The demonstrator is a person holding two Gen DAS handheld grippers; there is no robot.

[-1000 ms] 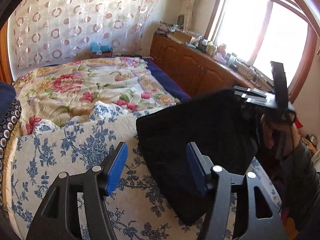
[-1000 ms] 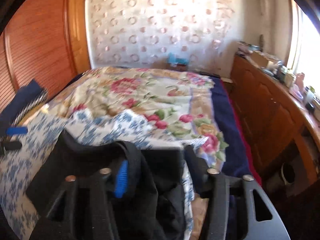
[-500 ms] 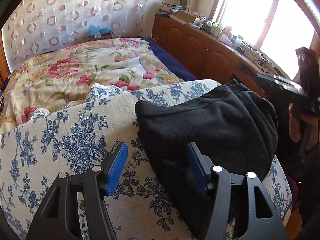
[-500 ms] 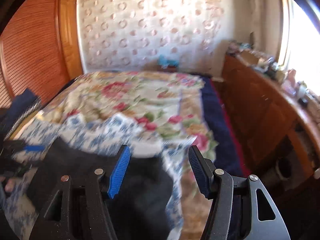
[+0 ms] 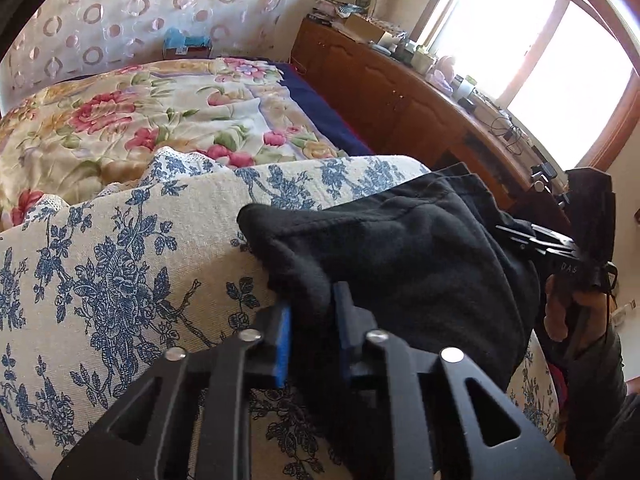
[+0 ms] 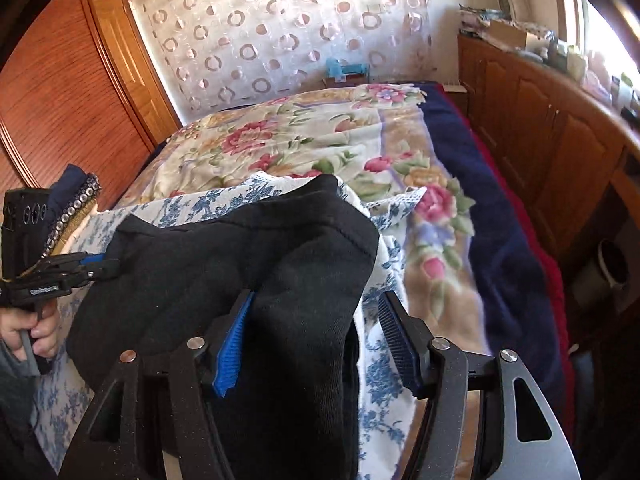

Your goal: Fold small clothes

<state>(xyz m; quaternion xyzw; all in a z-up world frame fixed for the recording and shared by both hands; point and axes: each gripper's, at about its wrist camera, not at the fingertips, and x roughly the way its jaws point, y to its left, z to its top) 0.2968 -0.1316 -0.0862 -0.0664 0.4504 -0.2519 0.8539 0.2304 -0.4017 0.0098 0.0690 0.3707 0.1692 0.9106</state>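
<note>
A black garment lies bunched on a cream cloth with blue flowers at the near end of the bed. My left gripper is closing and its blue pads pinch a fold at the garment's near left edge. From the right wrist view, that same gripper sits at the garment's left side. My right gripper is opening; a hump of the black fabric lies between its fingers, against the left pad and clear of the right one. The right gripper shows at the garment's far right.
A floral bedspread covers the bed beyond the cloth. A long wooden cabinet with clutter runs under the window on the right. A wooden wardrobe stands left. A navy item with studded trim lies by the left hand.
The black garment came down from the right gripper's hold onto the blue-flowered cloth. The left jaws went from wide open to pinched on its edge. The right gripper sank over the garment.
</note>
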